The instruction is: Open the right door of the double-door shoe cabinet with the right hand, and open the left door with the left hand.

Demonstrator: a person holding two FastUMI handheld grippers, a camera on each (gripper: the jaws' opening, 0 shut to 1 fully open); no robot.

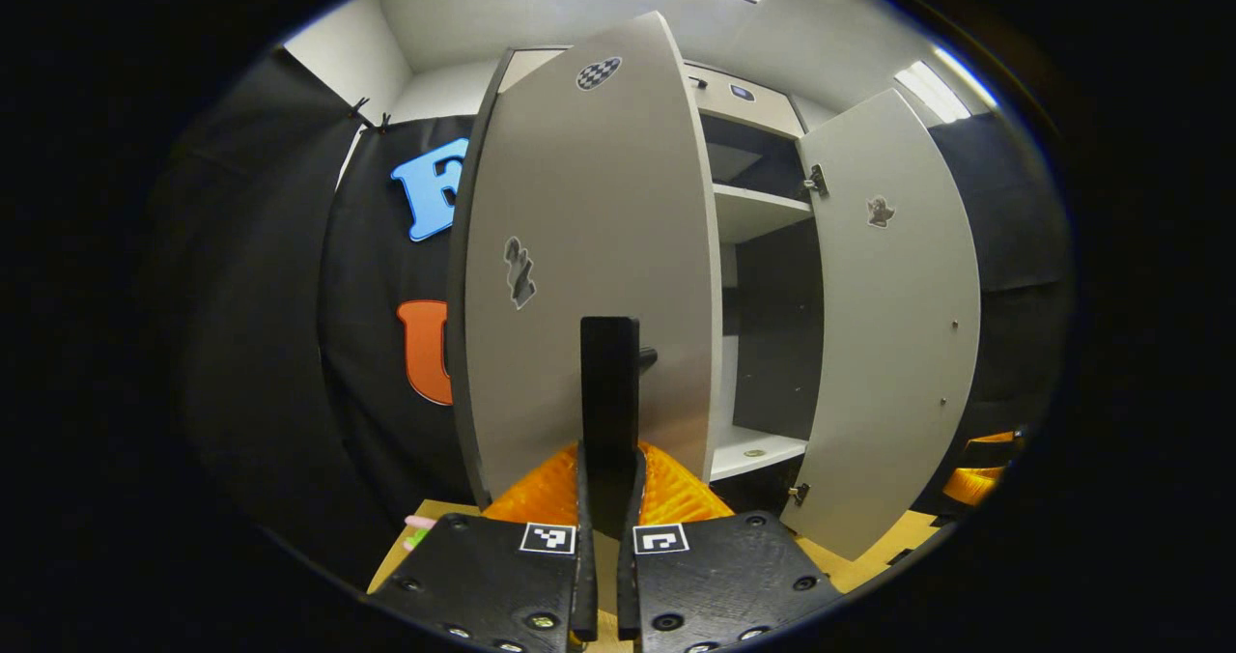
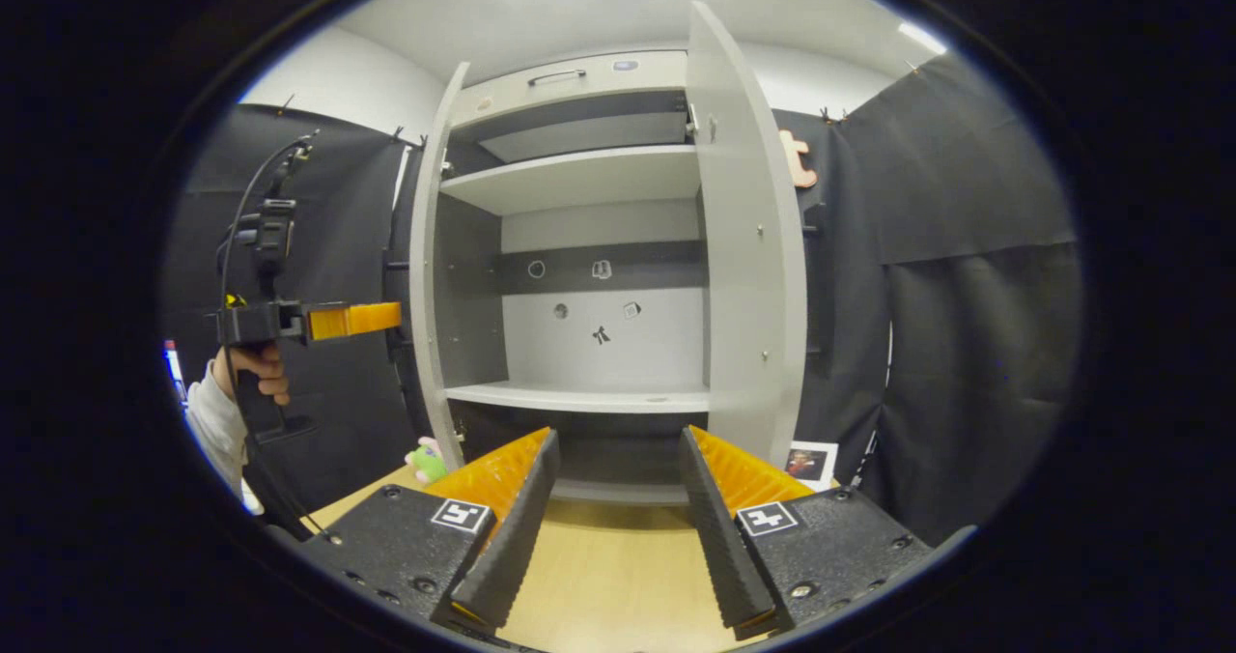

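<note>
The grey shoe cabinet (image 2: 579, 178) stands with both doors swung out and its shelves bare. In the left gripper view the left door (image 1: 579, 247) is right in front of me, part-way open. My left gripper (image 1: 609, 460) is shut on that door's upright black handle (image 1: 609, 373). The right door (image 1: 893, 325) hangs wide open beyond it. In the right gripper view my right gripper (image 2: 618, 445) is open, holds nothing and faces the cabinet's inside, with the right door (image 2: 748, 247) just to its right. Farther left, a hand (image 2: 253, 368) holds the left gripper (image 2: 372, 319) against the edge-on left door (image 2: 422, 276).
A wooden surface (image 2: 608, 566) runs up to the cabinet's foot. A small green plush toy (image 2: 426, 462) lies by the left door's bottom corner, and a photo card (image 2: 809, 462) leans behind the right door. Black cloth walls close in on both sides.
</note>
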